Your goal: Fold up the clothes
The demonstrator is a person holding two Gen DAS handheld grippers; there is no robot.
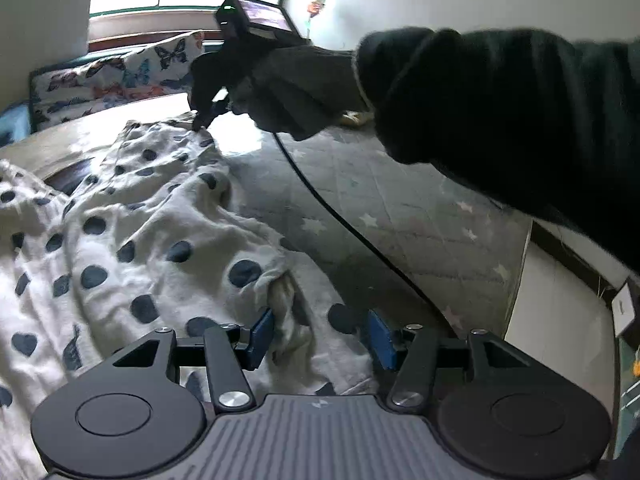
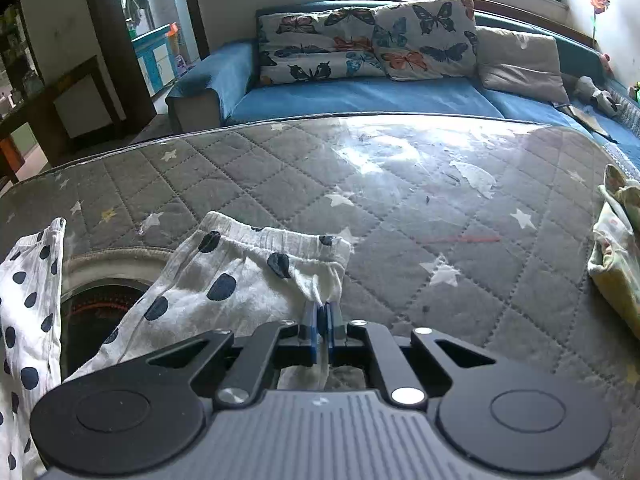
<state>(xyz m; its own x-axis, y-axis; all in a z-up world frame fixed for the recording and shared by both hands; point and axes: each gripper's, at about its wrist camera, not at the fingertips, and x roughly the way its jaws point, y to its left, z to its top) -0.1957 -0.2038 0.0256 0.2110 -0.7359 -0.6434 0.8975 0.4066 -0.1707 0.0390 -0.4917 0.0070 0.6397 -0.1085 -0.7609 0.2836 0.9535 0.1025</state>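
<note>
White trousers with dark blue dots (image 1: 152,224) lie crumpled on the grey quilted star-print cover (image 1: 380,184). My left gripper (image 1: 322,334) is open, its blue pads either side of a bunched fold at the garment's near edge. In the left wrist view my right gripper (image 1: 202,120) pinches the garment's far corner, held by a gloved hand (image 1: 296,88). In the right wrist view my right gripper (image 2: 322,312) is shut on the elastic waistband corner of the dotted trousers (image 2: 240,276), which lie on the cover (image 2: 400,200).
A black cable (image 1: 340,224) runs across the cover from the right gripper. A blue sofa (image 2: 360,96) with butterfly pillows (image 2: 360,40) stands beyond the table. Folded pale clothing (image 2: 616,256) lies at the right edge. A dark round opening (image 2: 100,308) shows beneath the trousers.
</note>
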